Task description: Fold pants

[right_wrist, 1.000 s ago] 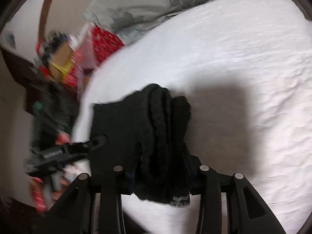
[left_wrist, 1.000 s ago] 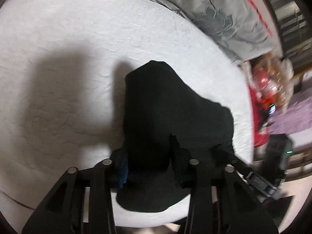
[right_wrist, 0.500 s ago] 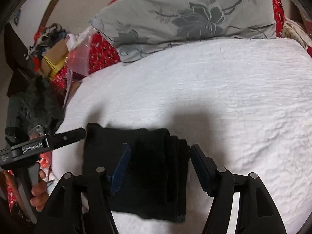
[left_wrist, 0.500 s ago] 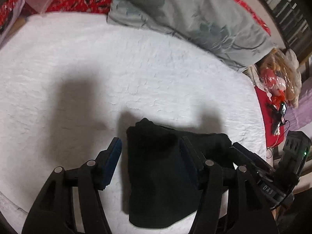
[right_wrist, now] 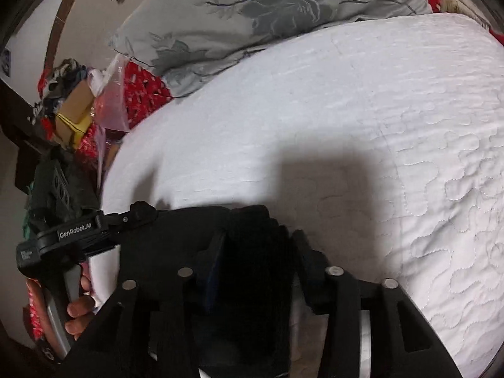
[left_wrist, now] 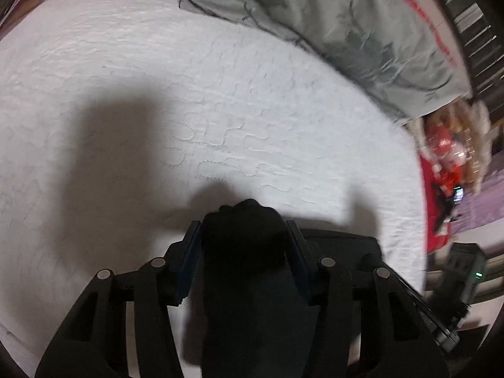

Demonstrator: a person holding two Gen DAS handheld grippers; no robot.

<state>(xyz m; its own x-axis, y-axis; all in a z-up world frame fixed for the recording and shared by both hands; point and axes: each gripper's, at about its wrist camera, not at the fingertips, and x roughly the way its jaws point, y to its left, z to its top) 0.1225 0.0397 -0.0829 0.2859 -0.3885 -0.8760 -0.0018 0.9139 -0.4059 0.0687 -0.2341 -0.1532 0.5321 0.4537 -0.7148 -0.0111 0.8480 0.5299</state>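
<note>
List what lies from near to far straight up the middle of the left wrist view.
left gripper, its pads against a bunched end of the black pants → bare white quilt → grey floral pillow

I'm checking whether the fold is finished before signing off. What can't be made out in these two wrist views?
- Near end of the folded black pants, left wrist view: cut off by the bottom edge and hidden by the left gripper.
- Fold layers, right wrist view: black on black between the right gripper fingers.
- Clutter beside the white quilted bedspread: blurred.
</note>
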